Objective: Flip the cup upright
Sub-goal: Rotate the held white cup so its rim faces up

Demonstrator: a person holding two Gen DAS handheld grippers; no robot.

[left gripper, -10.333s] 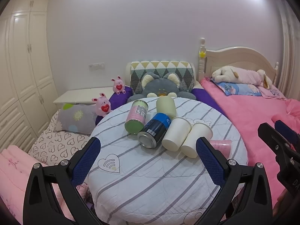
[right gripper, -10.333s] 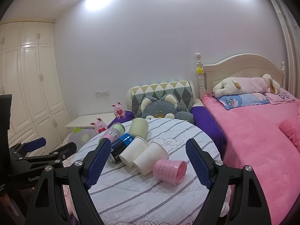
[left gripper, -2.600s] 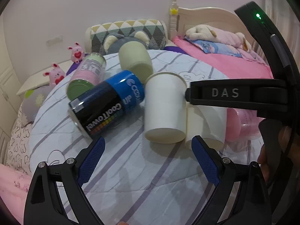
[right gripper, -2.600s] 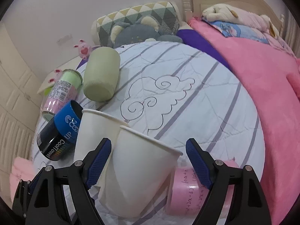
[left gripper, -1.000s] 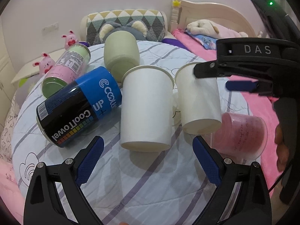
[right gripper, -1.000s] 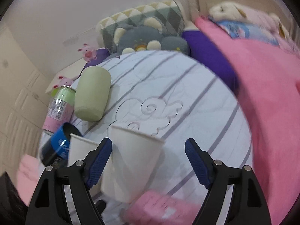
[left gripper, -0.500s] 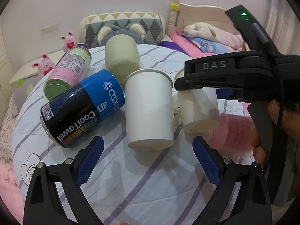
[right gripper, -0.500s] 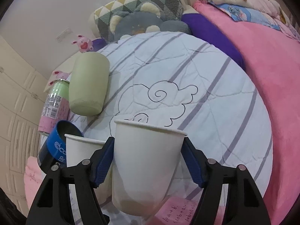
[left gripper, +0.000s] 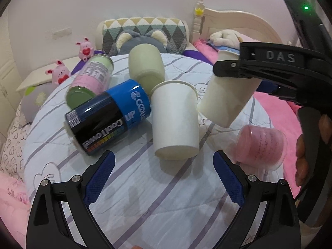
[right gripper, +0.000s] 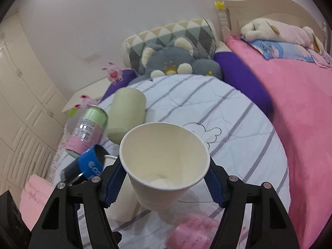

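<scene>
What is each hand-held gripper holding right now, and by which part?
The right hand-held gripper clamps a white paper cup across its side wall, below the rim. The left hand-held gripper is open and holds nothing.

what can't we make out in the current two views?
- Right wrist view: the held paper cup hides the lying paper cup behind the right tool.
- Right wrist view: pink cup cut off by the bottom edge, blurred.
- Left wrist view: the DAS arm hides the held cup's rim.

My right tongs sit low in the frame's centre, both blue pads pressed onto a paper cup. My left tongs spread wide at bottom centre, gripping nothing.
</scene>
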